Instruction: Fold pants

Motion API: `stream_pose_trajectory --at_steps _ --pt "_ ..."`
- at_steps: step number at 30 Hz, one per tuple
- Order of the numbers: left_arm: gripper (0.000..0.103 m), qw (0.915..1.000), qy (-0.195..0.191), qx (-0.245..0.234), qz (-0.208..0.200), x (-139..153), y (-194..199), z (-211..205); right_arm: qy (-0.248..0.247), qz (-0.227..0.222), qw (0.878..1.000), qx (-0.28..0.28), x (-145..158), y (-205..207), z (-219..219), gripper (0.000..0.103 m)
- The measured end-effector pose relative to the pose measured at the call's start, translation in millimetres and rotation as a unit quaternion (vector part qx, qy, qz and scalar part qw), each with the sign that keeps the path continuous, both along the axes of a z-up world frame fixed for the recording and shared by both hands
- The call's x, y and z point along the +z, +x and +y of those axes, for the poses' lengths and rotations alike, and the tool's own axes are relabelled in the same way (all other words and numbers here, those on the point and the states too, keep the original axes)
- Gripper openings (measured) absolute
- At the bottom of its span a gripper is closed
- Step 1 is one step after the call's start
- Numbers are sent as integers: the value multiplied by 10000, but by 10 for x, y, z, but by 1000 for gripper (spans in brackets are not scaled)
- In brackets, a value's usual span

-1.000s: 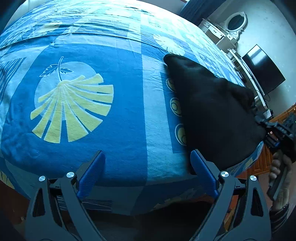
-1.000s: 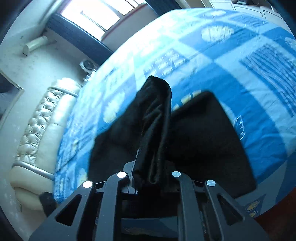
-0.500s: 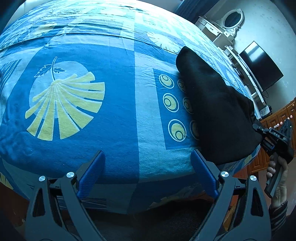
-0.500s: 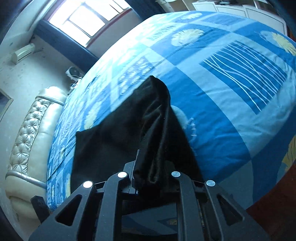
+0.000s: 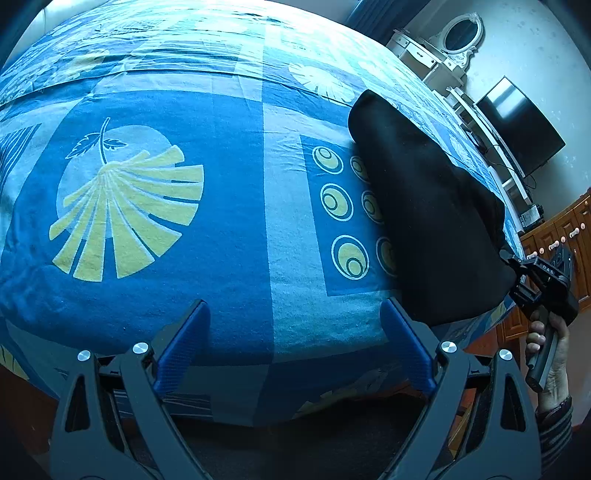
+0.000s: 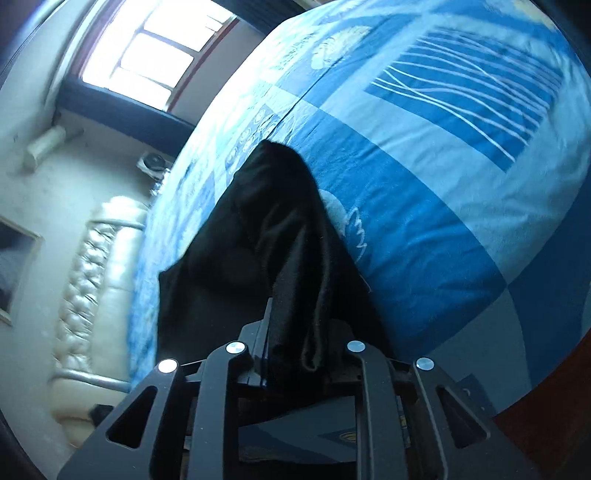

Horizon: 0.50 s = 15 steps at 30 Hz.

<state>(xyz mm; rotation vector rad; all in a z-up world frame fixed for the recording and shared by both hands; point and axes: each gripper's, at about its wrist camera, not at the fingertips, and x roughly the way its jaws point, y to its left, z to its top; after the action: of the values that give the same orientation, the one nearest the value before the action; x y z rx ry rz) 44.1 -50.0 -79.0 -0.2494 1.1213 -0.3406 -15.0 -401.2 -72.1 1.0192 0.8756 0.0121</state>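
Observation:
The black pants lie folded along the right side of the blue patterned bed, reaching its near right corner. My right gripper is shut on a bunch of the pants' black fabric at the bed's edge; in the left wrist view it shows at the right, held by a hand. My left gripper is open and empty over the bed's near edge, left of the pants and apart from them.
A white dresser with an oval mirror and a dark TV stand beyond the bed on the right. Wooden cabinets are at far right. A cream tufted headboard and a bright window show in the right wrist view.
My right gripper has pulled the pants rightward across the bed toward its corner, uncovering the circle pattern. The right wrist view has swung. My left gripper stayed open and nearly still.

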Motion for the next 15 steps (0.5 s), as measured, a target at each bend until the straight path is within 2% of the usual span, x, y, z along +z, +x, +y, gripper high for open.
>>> stream_pose_trajectory --at_steps 5,6,8,9,12,15 --pt "93 10000 15 -7 -1 -7 -6 -13 250 -51 9995 -174 -27 -131 -166 27" --pt "93 10000 21 -6 -1 -7 -6 -13 223 -21 9995 -215 -38 -159 -196 34" --pt "93 10000 22 -5 -2 -4 -9 -20 -121 265 9987 -416 -40 -250 -277 61" --pt "93 10000 24 -5 0 -4 -9 -21 -273 327 9977 -536 -51 -302 -321 61" --pt "93 10000 8 -18 -12 1 -11 -21 -139 417 9963 -737 -69 -416 -456 61" --pt "93 10000 -65 -56 -50 17 -34 -43 -74 173 9950 -981 68 -510 -571 61"
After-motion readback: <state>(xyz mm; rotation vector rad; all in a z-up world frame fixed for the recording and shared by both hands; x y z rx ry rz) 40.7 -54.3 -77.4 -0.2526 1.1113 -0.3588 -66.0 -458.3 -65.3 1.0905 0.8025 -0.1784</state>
